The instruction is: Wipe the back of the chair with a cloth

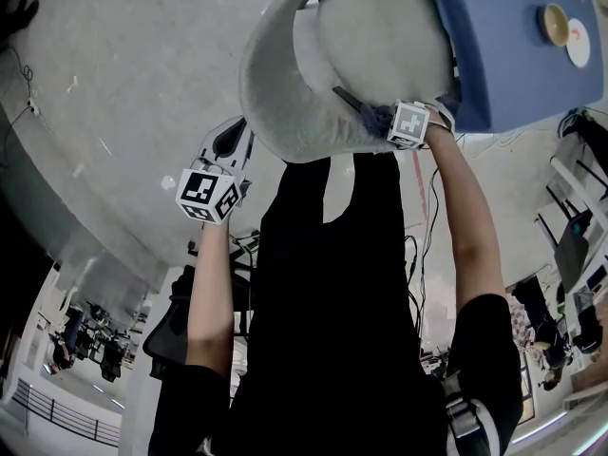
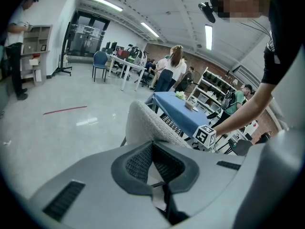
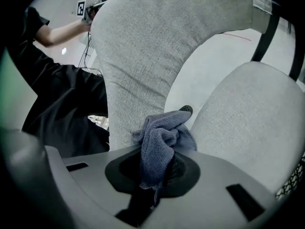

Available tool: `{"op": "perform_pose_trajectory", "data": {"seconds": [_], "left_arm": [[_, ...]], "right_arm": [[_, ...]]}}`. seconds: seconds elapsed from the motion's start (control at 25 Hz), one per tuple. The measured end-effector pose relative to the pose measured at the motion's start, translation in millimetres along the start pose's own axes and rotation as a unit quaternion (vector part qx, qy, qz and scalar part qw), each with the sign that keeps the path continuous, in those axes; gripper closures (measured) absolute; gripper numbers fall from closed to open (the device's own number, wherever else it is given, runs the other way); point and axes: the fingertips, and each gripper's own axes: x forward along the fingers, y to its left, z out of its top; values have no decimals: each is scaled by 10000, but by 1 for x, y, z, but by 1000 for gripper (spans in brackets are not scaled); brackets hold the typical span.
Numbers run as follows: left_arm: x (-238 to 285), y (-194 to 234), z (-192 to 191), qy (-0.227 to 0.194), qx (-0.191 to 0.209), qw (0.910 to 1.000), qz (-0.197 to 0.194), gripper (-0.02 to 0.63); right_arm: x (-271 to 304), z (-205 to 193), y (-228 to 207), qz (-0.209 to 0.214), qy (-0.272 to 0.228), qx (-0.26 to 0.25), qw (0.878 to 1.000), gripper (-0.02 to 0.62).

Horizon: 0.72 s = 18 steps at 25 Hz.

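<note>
The chair's grey fabric back [image 1: 275, 93] curves round its grey seat [image 1: 380, 36] in the head view. My right gripper [image 1: 377, 115] is shut on a blue-grey cloth [image 3: 161, 144] at the back's right end. The cloth presses against the inner face of the chair back [image 3: 143, 51], just beside the seat [image 3: 252, 123]. My left gripper [image 1: 231, 142] hangs off the back's left side, apart from it. In the left gripper view its jaws [image 2: 153, 145] stand shut with nothing between them, and the chair back [image 2: 143, 123] rises just beyond them.
A blue-covered table [image 1: 503, 46] stands right behind the chair, with a bowl [image 1: 556, 22] and a plate [image 1: 579, 43] on it. Several people stand among desks and shelves [image 2: 171, 73] farther off. Grey floor [image 1: 123, 55] lies left of the chair.
</note>
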Motion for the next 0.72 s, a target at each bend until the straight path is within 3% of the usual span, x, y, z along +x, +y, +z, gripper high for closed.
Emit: {"op": "perform_pose_trajectory", "data": {"seconds": [0.16, 0.32, 0.56, 0.72], "left_arm": [[2, -1, 0, -2, 27, 10000, -15, 584], [2, -2, 1, 10, 59, 10000, -42, 584], [-4, -2, 4, -20, 27, 9999, -105, 584], [-4, -4, 4, -26, 62, 9999, -152, 584]], "right_arm": [[6, 6, -4, 34, -106, 146, 9998, 525], [16, 25, -5, 20, -157, -122, 9998, 525], [29, 84, -2, -63, -760, -270, 9967, 528], [34, 99, 3, 8, -595, -589, 9965, 529]]}}
